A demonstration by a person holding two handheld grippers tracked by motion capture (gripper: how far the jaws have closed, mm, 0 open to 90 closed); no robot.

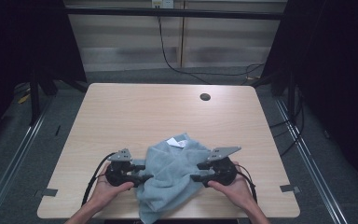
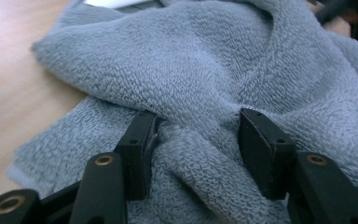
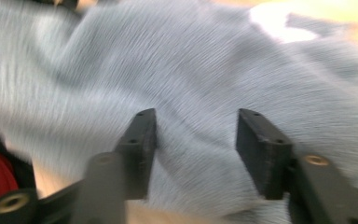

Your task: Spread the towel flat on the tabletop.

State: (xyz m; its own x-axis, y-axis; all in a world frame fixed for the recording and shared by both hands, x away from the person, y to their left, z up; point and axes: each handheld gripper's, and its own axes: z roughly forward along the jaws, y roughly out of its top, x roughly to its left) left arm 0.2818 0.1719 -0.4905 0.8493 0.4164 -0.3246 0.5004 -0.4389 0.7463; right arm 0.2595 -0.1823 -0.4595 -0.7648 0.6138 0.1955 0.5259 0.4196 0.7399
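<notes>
Left gripper (image 2: 193, 140) straddles a ridge of the crumpled towel (image 1: 172, 175) at the table's (image 1: 121, 112) near edge, jaws apart; right gripper (image 3: 196, 140) gapes over it, ungripped. Folding looks barely begun.

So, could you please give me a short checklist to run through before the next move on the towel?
1. Fold of grey towel between the left gripper pads: ok.
2. Left pads pressing on that fold: cannot tell; a gap shows at one pad.
3. Right gripper over towel, jaws apart, no pinch: ok.
4. Towel fully on the table: not ok; its near end hangs over the front edge.
5. White label at the far end, away from both grippers: ok.
</notes>
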